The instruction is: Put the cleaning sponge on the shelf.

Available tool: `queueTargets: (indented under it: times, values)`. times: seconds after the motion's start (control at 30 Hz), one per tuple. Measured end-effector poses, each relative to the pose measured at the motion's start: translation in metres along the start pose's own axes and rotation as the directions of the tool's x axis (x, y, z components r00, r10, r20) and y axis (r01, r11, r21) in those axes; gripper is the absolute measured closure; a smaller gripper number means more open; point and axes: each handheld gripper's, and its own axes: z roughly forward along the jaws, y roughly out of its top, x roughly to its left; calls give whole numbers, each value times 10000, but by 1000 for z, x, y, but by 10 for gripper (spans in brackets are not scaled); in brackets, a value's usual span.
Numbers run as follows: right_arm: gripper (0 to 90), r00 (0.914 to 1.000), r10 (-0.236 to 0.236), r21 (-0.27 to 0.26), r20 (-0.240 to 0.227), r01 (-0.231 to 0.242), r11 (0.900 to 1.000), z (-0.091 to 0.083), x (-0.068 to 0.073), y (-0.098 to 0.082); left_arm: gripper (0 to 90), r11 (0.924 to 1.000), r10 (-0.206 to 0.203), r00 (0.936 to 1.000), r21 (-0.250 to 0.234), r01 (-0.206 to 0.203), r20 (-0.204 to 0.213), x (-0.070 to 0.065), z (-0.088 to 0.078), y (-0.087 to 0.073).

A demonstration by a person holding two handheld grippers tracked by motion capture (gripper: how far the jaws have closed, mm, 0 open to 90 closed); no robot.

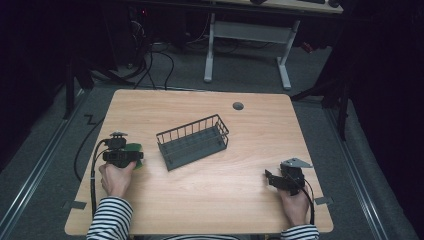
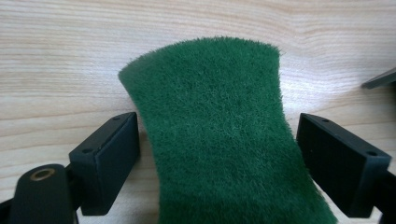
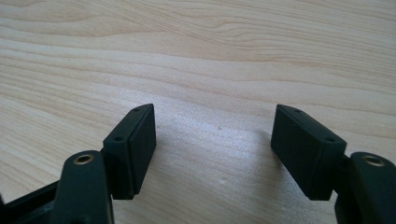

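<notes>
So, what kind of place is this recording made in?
Probably a lab or workshop, not a home: a plain wooden table on grey carpet, a height-adjustable desk frame behind it, and loose cables on the floor under dark surroundings.

1. The left hand (image 1: 116,178), in a striped sleeve, holds the left gripper (image 2: 218,154) low, its jaws spread wide.
2. The right hand (image 1: 295,206) holds the right gripper (image 3: 214,151) low, jaws apart and bare between.
3. The right gripper seems angled leftward.
</notes>
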Motion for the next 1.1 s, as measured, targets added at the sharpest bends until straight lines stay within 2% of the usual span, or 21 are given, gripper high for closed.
queueTargets:
  times: [0.37,0.43,0.67,0.9,1.0,1.1]
  values:
    - [311,10000,3,2,1,-3,10000,0,0,0,196,10000,25,9998,-57,-26,-216,-2,1,0]
    - [311,10000,5,2,2,-5,10000,0,0,0,227,9998,138,9997,-144,-141,-184,-2,1,-1]
    - [311,10000,6,5,-3,-6,10000,0,0,0,251,9993,289,9996,-239,-288,1,0,-3,-2]
    - [311,10000,-29,-2,-10,29,10000,0,0,0,258,9981,398,9984,-492,-379,397,1,-17,-3]
    - [311,10000,-32,-3,-13,32,10000,0,0,0,259,9967,363,9977,-753,-320,565,1,-25,-3]
    - [311,10000,-49,-9,-16,49,10000,0,0,0,259,9938,721,9963,-884,-679,461,-1,-36,-1]
